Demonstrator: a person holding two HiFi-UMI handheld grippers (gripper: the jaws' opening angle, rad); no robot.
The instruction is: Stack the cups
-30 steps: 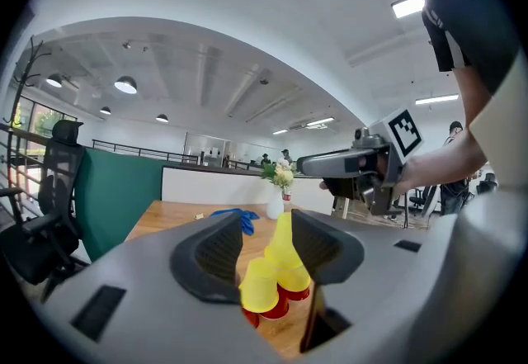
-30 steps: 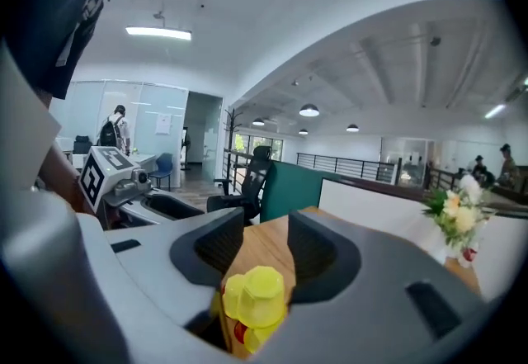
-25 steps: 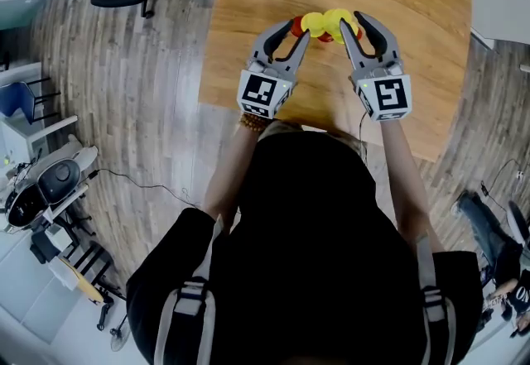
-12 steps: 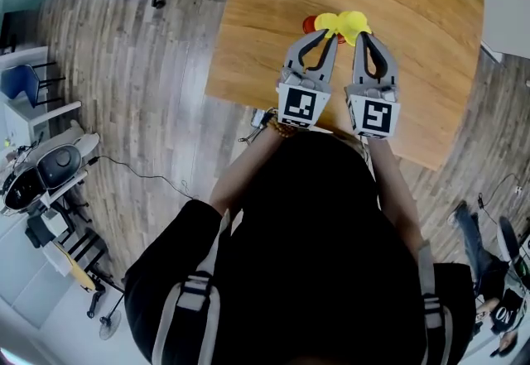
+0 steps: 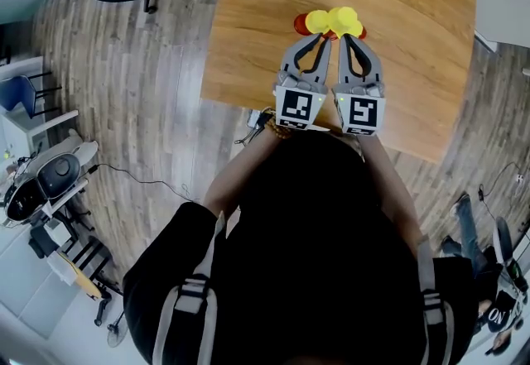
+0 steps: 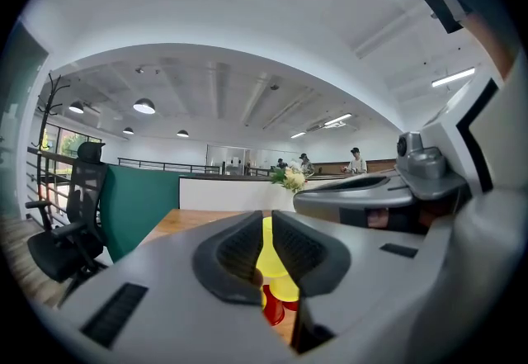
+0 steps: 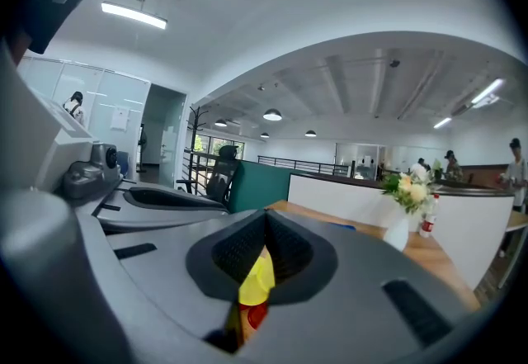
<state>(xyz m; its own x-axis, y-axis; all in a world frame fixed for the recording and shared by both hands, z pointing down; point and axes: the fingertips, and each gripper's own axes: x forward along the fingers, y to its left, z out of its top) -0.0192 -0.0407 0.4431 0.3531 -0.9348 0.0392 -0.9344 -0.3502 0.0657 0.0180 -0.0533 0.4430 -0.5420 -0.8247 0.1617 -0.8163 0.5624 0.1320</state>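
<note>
On the wooden tabletop point(image 5: 257, 16) the left gripper point(image 5: 321, 34) lies level, its jaws having just been closing to a thin slit with yellow showing in it; whether they pinch the left yellow cup point(image 5: 317, 21) I cannot tell. The cups sit bunched straight ahead of both tips, a red cup point(image 5: 301, 24) peeking out leftmost. The right gripper point(image 5: 346, 35), jaws pressed together, points at the right yellow cup point(image 5: 345, 19), its nearer one

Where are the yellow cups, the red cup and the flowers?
yellow cups point(image 5: 344, 20), head view, top of the right-hand one.
red cup point(image 5: 300, 24), head view, its left rim.
flowers point(image 7: 406, 189), right gripper view, the pale blossoms.
</note>
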